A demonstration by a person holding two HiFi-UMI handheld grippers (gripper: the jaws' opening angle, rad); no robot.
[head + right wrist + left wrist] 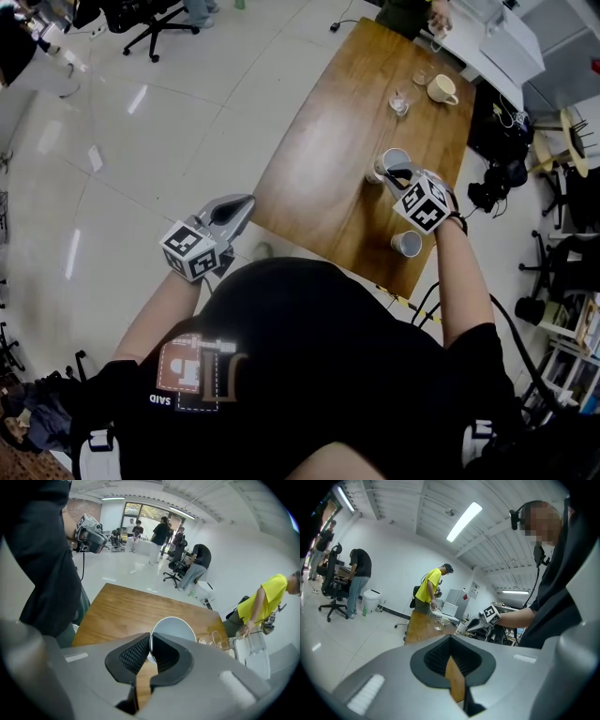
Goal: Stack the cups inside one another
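Observation:
My right gripper point(399, 176) is shut on the rim of a white cup point(393, 159) and holds it above the wooden table point(328, 141). In the right gripper view the pads point(140, 651) pinch the thin wall of that cup point(174, 629), whose open mouth faces the camera. A second white cup point(407, 244) stands upright near the table's front edge, just in front of my right hand. My left gripper point(244, 203) hangs off the table's left side with its jaws together and nothing in them; its own view shows the same left gripper point(450, 641) pointing along the table.
At the far end of the table stand a cream mug point(442, 89) and two small glasses point(400, 102). A person in a yellow shirt point(428, 588) works there. Office chairs point(155, 21) and cables point(487, 192) lie around the table.

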